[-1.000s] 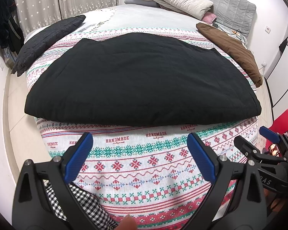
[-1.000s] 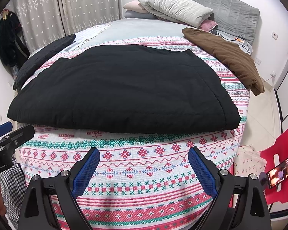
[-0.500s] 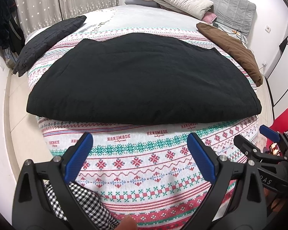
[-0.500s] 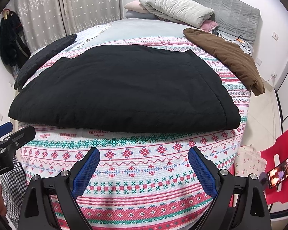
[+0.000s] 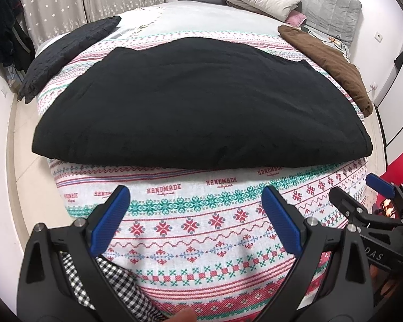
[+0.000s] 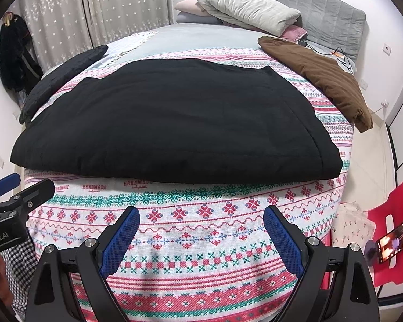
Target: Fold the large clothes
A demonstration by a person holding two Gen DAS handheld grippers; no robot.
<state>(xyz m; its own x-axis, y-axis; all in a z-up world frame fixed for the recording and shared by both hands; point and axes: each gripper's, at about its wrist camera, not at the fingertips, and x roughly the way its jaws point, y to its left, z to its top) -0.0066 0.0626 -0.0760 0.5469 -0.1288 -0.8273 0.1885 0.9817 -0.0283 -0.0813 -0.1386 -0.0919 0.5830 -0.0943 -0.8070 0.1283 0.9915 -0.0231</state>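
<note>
A large black padded garment (image 5: 196, 102) (image 6: 174, 123) lies folded flat across the patterned bedspread (image 5: 201, 222) (image 6: 201, 214), its thick folded edge facing me. My left gripper (image 5: 196, 201) hovers open over the bedspread, short of the garment's near edge, with nothing between its blue fingers (image 5: 110, 220). Held the same way, my right gripper (image 6: 201, 222) is open and empty in front of that edge. Each gripper shows at the side of the other's view: the right one (image 5: 362, 209), the left one (image 6: 16, 187).
A brown garment (image 6: 322, 77) lies along the bed's right side, a dark quilted one (image 6: 61, 75) along the left. Pillows (image 6: 247, 8) are piled at the headboard. A red chair (image 6: 397, 214) with a phone (image 6: 395, 238) stands right of the bed. Checked cloth (image 5: 115, 281) shows below.
Both grippers have edged slightly back and up from the bed; the black garment sits a little higher in each view. Nothing was grasped or released.
</note>
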